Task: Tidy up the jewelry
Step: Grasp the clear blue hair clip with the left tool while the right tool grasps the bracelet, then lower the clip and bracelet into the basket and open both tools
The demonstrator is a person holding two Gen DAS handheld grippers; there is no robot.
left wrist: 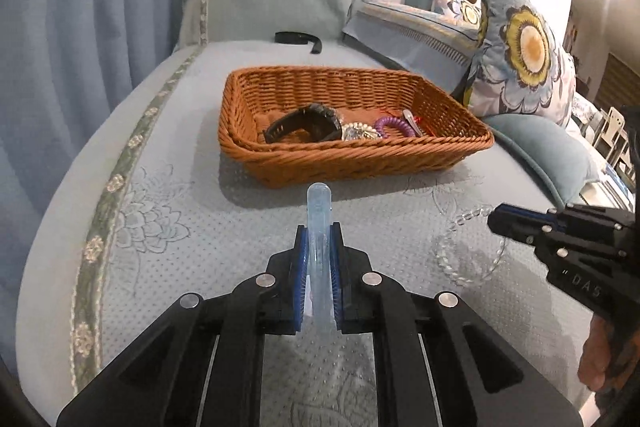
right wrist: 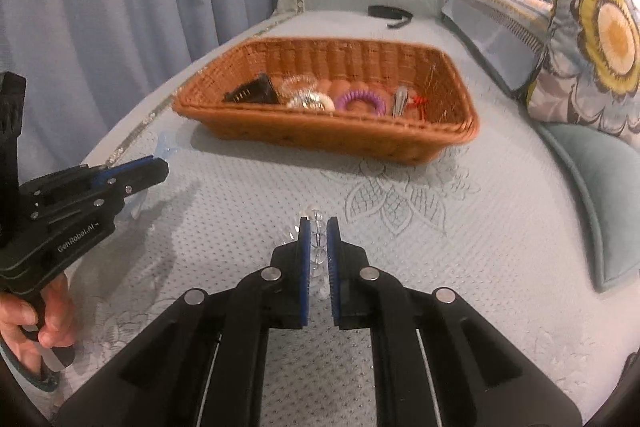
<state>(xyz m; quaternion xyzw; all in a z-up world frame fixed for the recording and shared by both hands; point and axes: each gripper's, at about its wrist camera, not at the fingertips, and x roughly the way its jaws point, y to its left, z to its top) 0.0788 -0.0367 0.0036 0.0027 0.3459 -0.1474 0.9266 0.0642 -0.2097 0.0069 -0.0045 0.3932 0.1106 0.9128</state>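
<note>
Between closed jaws: bracelet (right wrist: pixel 317 227) (beaded).

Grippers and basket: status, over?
Left gripper shut on blue clip. Right gripper shut on bead bracelet. Basket ahead, path clear.

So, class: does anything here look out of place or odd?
Yes: a black strap lies alone on the bed behind the basket, apart from the other jewelry. The two pieces still outside the basket are held in the grippers.

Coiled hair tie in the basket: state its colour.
Purple; the coiled hair tie shows best in the right wrist view.
</note>
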